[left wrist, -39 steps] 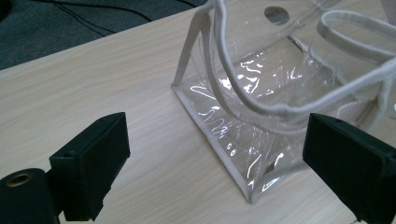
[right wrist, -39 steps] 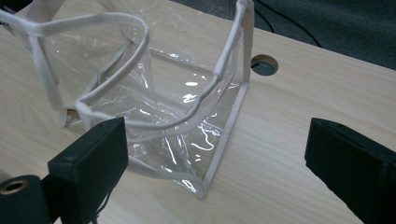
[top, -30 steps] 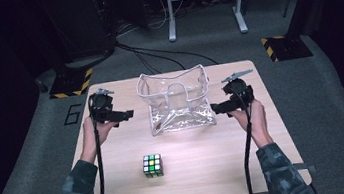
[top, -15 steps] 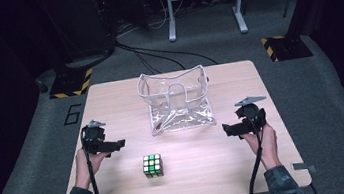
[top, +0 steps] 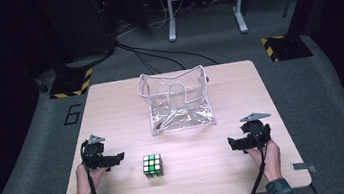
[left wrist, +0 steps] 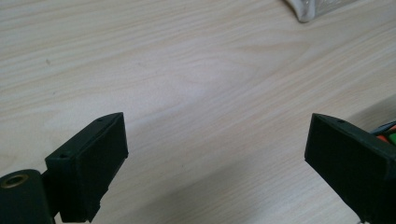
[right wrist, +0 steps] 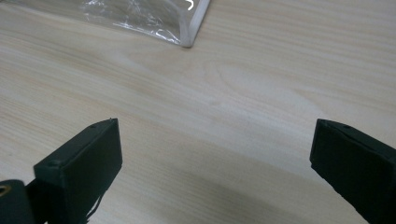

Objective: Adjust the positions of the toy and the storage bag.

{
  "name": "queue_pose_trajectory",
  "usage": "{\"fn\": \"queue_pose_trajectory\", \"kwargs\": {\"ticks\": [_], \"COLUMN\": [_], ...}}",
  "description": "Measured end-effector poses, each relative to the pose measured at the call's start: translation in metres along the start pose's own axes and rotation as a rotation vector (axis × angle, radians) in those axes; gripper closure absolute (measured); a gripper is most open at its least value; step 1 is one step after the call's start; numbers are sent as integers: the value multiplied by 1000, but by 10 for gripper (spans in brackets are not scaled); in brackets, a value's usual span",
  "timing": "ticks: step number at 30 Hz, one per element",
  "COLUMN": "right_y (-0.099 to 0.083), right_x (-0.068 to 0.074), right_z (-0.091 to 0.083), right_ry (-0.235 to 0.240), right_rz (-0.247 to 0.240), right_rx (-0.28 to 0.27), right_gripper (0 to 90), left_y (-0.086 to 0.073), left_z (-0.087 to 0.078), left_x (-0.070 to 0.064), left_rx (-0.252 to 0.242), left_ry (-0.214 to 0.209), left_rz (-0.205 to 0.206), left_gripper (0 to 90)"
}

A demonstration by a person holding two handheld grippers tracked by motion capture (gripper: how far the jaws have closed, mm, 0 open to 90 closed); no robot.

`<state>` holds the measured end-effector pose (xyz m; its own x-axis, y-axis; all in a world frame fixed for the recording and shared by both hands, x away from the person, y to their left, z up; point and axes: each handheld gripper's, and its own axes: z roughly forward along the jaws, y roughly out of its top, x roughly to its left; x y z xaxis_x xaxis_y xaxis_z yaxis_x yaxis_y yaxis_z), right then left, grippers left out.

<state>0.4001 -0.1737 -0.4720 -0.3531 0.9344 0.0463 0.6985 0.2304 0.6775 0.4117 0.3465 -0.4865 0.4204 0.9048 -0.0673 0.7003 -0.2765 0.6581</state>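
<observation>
Clear bag (top: 178,101) open, nothing visible inside, cube (top: 152,165) on table (top: 239,88), both grippers gaping, unladen.

Grey carpet floor (top: 27,161), dark room, metal stand (top: 203,2).

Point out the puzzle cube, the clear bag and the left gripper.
puzzle cube (top: 152,165), high view, top face.
clear bag (top: 181,118), high view, flat front panel.
left gripper (top: 116,158), high view, between its jaw tips.
</observation>
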Motion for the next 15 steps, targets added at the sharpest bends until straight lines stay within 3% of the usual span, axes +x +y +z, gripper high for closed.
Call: {"fn": "queue_pose_trajectory", "kwargs": {"ticks": [8,15], "right_y": [-25,-41], "right_x": [-1,-7], "right_z": [8,17], "right_ry": [-39,-62], "right_rz": [-2,-1], "right_rx": [7,10], "right_gripper": [12,7], "left_y": [-22,-34], "left_z": [1,9], "left_x": [-3,-4], "left_rx": [-85,-68], "left_ry": [90,112], "left_rz": [-15,-35], "left_gripper": [51,42]}}
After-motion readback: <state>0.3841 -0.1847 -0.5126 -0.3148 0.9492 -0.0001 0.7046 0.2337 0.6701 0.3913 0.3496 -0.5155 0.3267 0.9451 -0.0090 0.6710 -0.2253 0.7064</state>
